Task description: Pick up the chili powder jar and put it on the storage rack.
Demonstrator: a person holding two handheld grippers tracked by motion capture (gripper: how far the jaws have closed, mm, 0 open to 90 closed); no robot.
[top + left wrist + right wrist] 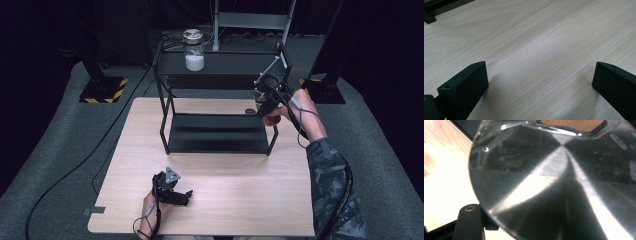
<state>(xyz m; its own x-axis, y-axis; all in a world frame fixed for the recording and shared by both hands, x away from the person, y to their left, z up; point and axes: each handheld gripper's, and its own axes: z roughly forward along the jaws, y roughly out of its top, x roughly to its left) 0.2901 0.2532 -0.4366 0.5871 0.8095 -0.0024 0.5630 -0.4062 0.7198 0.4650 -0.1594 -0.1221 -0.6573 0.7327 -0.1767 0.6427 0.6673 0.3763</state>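
left tool (186, 194): black body, carrying a grey three-cornered plate on top; a thin grey cable is trailing from it in a loop past the wrist. in the left gripper view two matte black jaw blocks are showing, each with a small round hole near its tip. right tool (261, 106): black body, dark cable looping off it and running down along the forearm. right arm is wearing a mottled grey-blue camouflage sleeve (330, 180). in the right gripper view one black jaw is showing a brass-ringed screw hole.
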